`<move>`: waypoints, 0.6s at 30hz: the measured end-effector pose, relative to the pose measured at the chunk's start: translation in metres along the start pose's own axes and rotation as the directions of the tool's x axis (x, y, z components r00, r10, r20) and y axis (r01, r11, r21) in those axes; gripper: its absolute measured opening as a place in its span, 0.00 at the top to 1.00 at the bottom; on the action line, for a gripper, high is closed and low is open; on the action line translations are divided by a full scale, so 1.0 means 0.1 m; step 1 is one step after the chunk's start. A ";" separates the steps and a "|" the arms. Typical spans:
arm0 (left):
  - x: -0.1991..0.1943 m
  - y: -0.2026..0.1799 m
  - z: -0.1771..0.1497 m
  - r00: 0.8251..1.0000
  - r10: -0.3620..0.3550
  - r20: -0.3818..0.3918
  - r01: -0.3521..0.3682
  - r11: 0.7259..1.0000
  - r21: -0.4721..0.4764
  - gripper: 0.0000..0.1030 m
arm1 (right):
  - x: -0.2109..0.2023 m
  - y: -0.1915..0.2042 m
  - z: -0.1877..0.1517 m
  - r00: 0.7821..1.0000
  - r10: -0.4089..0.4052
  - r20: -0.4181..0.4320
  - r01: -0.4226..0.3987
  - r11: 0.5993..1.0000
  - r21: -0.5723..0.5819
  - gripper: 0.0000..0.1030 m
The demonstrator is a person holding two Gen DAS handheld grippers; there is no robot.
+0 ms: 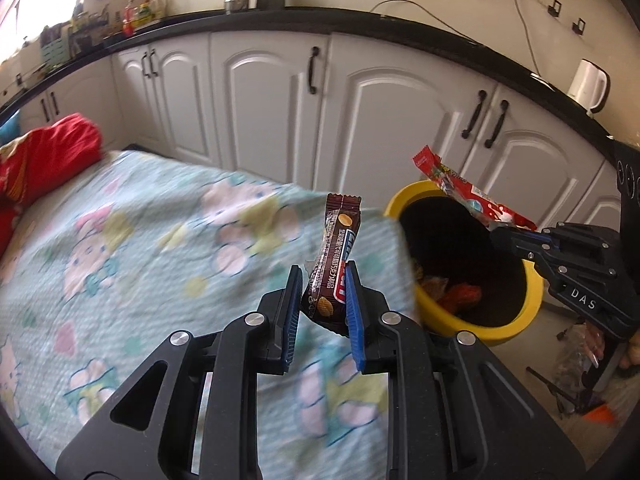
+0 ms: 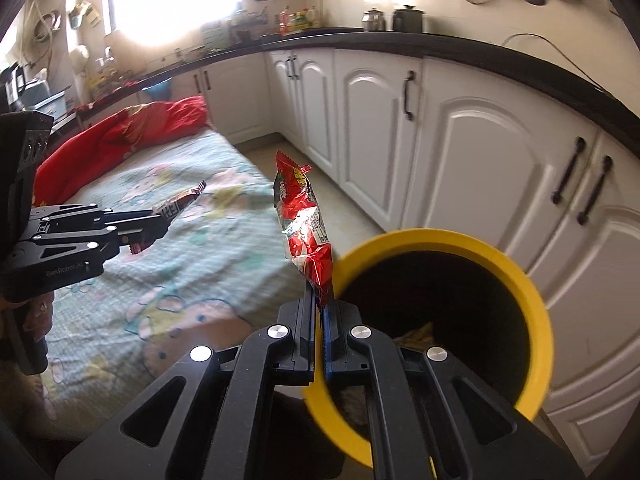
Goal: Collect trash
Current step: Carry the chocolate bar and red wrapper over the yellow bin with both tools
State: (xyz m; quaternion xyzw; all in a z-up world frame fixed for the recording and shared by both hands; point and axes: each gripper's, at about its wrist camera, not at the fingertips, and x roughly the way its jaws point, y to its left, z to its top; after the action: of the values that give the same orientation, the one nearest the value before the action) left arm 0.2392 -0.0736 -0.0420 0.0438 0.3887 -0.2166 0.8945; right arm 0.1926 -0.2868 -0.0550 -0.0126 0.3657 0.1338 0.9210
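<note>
Bin: my yellow bin [image 2: 536, 300] lower right, mouth open, bed edge [image 1: 400, 248] just beside.
L grip: left gripper [image 1: 322, 300] clamps brown wrapper [image 1: 334, 256], frame centre, left of rim.
R grip: right gripper [image 2: 319, 312] pinches red wrapper [image 2: 304, 220] by bin's left rim.

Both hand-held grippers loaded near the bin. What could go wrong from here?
1. The right hand-held gripper pinches only the bottom edge of the red wrapper, which stands beside the yellow bin's rim; released here it may land on the rim or outside.
2. The left hand-held gripper holds the brown wrapper over the bed sheet, short of the bin; an early drop lands on the bed.
</note>
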 end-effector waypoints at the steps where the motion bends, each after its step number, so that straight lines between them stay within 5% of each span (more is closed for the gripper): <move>1: 0.01 -0.04 0.01 1.000 -0.005 0.002 0.005 1.000 0.005 0.86 | -0.03 -0.07 -0.02 1.000 -0.009 0.002 0.009 1.000 0.011 0.97; 18: 0.39 -0.80 0.26 0.996 -0.084 -0.011 0.085 0.991 0.101 0.85 | -0.19 -0.75 -0.33 0.995 -0.096 -0.016 0.097 0.988 0.120 0.97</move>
State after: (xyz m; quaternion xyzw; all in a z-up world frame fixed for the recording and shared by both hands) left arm 0.2467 -0.1658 -0.0452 0.0732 0.3820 -0.2734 0.8798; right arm 0.1760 -0.3674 -0.0721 0.0246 0.3770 0.0666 0.9235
